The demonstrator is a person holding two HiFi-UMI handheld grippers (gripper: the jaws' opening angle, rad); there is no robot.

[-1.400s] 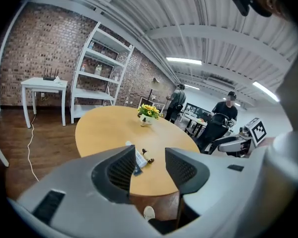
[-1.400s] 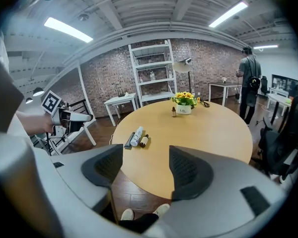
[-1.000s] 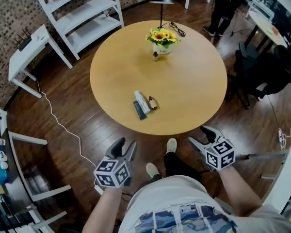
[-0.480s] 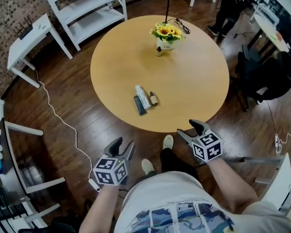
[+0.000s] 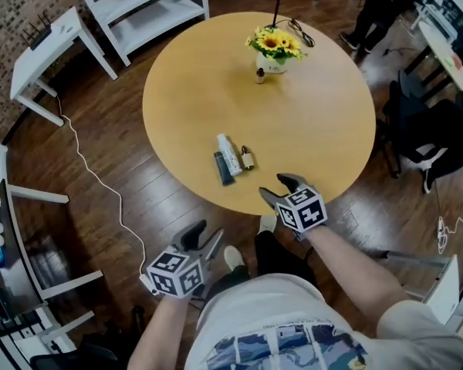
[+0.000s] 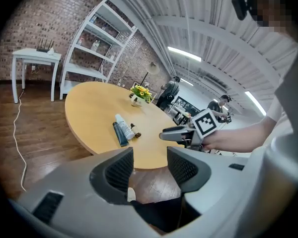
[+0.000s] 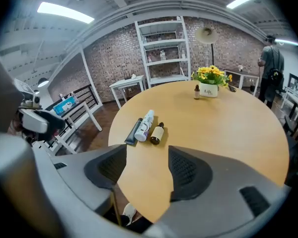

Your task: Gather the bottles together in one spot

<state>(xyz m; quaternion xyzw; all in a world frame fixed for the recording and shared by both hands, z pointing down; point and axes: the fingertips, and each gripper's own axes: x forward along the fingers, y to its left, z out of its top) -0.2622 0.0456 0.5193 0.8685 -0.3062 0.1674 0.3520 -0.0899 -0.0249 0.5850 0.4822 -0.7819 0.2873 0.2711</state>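
Lying together, three bottles (image 5: 229, 155), one upright bottle (image 5: 260, 75) beside one flowerpot (image 5: 273, 65)

Near the table's (image 5: 193, 91) near edge three things lie side by side: a tube (image 5: 223, 168) at the left, a larger bottle (image 5: 229, 154) just beside it, and a small bottle (image 5: 248, 158) at the right. Well apart from them, near the far edge, a flowerpot (image 5: 272, 65) stands with a second small bottle (image 5: 260, 75) just before it, at its left.

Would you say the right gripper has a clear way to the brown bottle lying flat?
Probably yes: the right gripper, empty, its open jaws having just narrowed, is over the table edge, and only bare tabletop separates it from the brown bottle.
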